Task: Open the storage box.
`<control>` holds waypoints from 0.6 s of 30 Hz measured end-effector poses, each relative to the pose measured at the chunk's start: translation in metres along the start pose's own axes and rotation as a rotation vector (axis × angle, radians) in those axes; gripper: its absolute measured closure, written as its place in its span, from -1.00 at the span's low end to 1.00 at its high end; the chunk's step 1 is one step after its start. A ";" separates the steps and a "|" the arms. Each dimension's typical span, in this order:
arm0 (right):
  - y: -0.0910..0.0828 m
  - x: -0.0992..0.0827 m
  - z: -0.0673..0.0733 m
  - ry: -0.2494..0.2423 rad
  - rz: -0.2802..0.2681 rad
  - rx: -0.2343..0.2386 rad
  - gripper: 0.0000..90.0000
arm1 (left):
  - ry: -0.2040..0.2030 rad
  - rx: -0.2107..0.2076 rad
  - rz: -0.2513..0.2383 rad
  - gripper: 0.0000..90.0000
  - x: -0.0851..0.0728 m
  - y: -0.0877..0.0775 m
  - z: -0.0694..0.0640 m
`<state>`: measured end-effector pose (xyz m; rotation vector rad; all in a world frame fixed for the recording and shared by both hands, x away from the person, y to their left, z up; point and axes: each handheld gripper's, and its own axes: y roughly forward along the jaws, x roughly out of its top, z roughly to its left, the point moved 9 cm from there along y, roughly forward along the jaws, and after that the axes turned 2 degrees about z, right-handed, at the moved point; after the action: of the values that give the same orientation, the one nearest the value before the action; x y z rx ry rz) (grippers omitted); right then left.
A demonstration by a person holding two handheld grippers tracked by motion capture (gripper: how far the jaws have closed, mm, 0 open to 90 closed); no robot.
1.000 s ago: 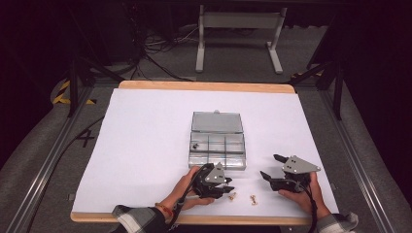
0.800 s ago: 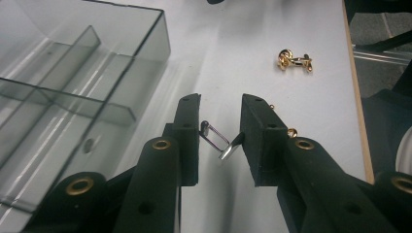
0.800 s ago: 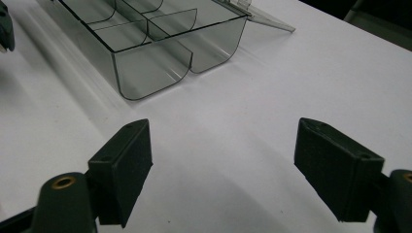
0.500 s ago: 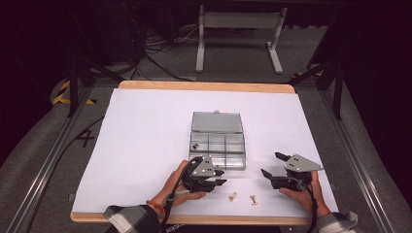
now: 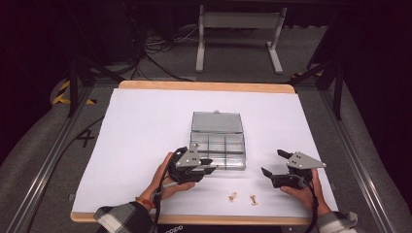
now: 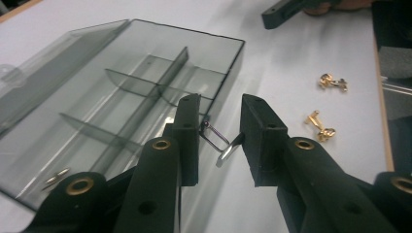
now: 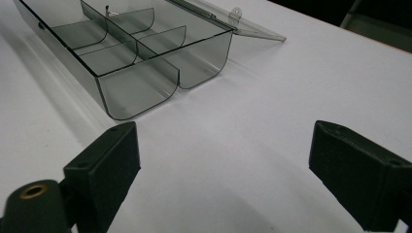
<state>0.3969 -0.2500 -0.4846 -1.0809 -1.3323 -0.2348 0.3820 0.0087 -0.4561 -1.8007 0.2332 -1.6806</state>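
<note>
A small wire clip [image 6: 217,141] is pinched between the jaws of the left gripper [image 6: 219,138], just in front of the clear box [image 6: 145,63].

The clip is thin and dark, with a shiny silver end. Its long side runs across from one jaw to the other, and the silver end tips down toward the table. The left gripper [image 5: 206,165] is closed on it, right at the near edge of the box. The box is smoky see-through plastic, split into little bins, with its lid lying open flat behind it. Two gold bits [image 5: 242,197] lie on the white table cover [image 5: 145,126] between the hands. The right gripper [image 5: 272,163] has just been opening; its jaws stand wide with nothing in them. The floor around the table is grey, and the room is dark.
</note>
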 end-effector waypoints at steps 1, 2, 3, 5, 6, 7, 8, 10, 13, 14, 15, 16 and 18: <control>0.001 0.000 -0.001 0.004 0.003 -0.006 -0.75 | -0.008 0.007 -0.008 0.56 0.000 -0.002 0.003; 0.001 0.000 -0.001 0.007 0.007 -0.010 -0.76 | -0.016 0.010 -0.015 0.56 0.000 -0.004 0.005; 0.001 0.000 -0.001 0.007 0.009 -0.007 -0.76 | -0.016 0.020 -0.015 0.56 0.000 -0.006 0.008; 0.001 0.000 0.000 0.001 0.009 -0.012 -0.78 | -0.024 0.034 -0.028 0.56 0.001 -0.011 0.014; 0.001 0.000 0.000 -0.006 0.008 -0.015 -0.79 | -0.031 0.039 -0.035 0.56 0.001 -0.012 0.016; 0.001 0.000 0.000 -0.006 0.008 -0.015 -0.79 | -0.031 0.039 -0.035 0.56 0.001 -0.012 0.016; 0.001 -0.001 0.000 -0.012 0.009 -0.020 -0.79 | -0.033 0.048 -0.036 0.56 0.001 -0.014 0.020; 0.000 0.000 0.001 -0.022 0.000 -0.032 -0.79 | -0.040 0.051 -0.042 0.56 0.001 -0.015 0.022; 0.000 0.000 0.000 -0.025 -0.002 -0.047 -0.79 | -0.037 0.061 -0.040 0.56 -0.001 -0.017 0.026; 0.000 0.000 0.000 -0.025 -0.003 -0.050 -0.78 | -0.042 0.060 -0.042 0.56 -0.001 -0.017 0.027; 0.000 0.000 0.000 -0.025 -0.002 -0.053 -0.78 | -0.040 0.064 -0.037 0.56 -0.002 -0.017 0.028; 0.000 0.000 0.000 -0.029 0.002 -0.054 -0.78 | -0.039 0.065 -0.034 0.56 -0.002 -0.017 0.029; 0.001 -0.001 0.001 -0.036 0.014 -0.054 -0.78 | -0.046 0.065 -0.036 0.56 -0.004 -0.016 0.031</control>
<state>0.3967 -0.2490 -0.4860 -1.1444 -1.3564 -0.2428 0.4059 0.0336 -0.4486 -1.8028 0.1260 -1.6505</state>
